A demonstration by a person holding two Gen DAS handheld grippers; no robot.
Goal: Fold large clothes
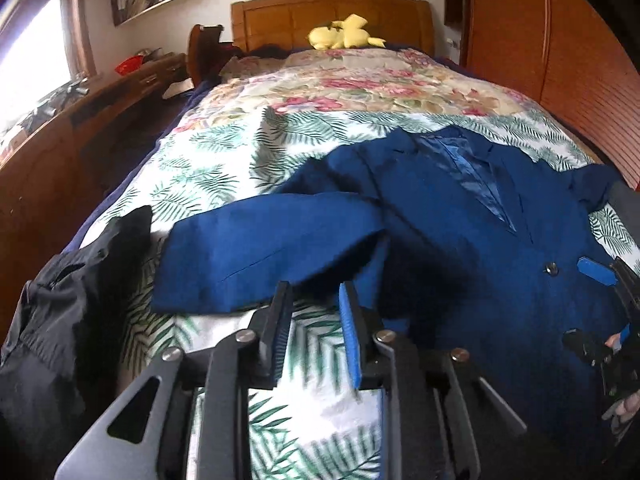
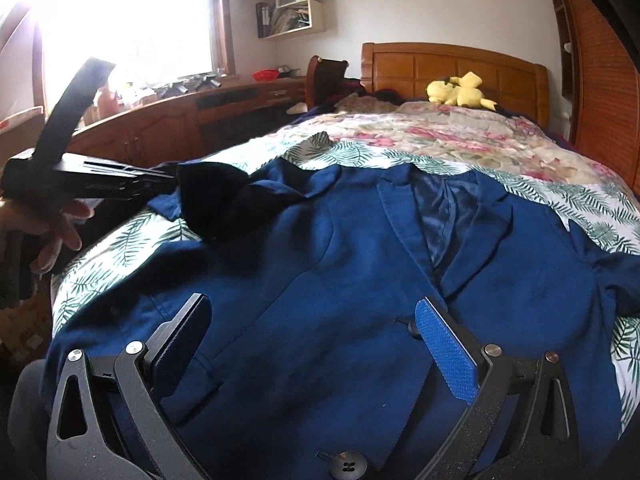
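Note:
A navy blue blazer (image 1: 480,240) lies face up on the bed, lapels and shiny lining showing, and it fills the right wrist view (image 2: 360,260). Its left sleeve (image 1: 260,248) stretches out across the leaf-print sheet (image 1: 208,160). My left gripper (image 1: 316,290) hovers at the sleeve's near edge, its jaws a little apart and the pads pressing on nothing. My right gripper (image 2: 314,312) stands wide open just over the blazer's front, near a dark button (image 2: 410,326), with nothing held. Its blue pad (image 1: 596,271) also shows at the right edge of the left wrist view.
A black garment (image 1: 60,300) lies bunched at the bed's left side. A floral quilt (image 1: 360,84) and a yellow plush toy (image 1: 344,34) sit toward the wooden headboard (image 1: 332,12). A wooden desk (image 2: 160,128) runs along the left, a wardrobe (image 1: 560,52) along the right.

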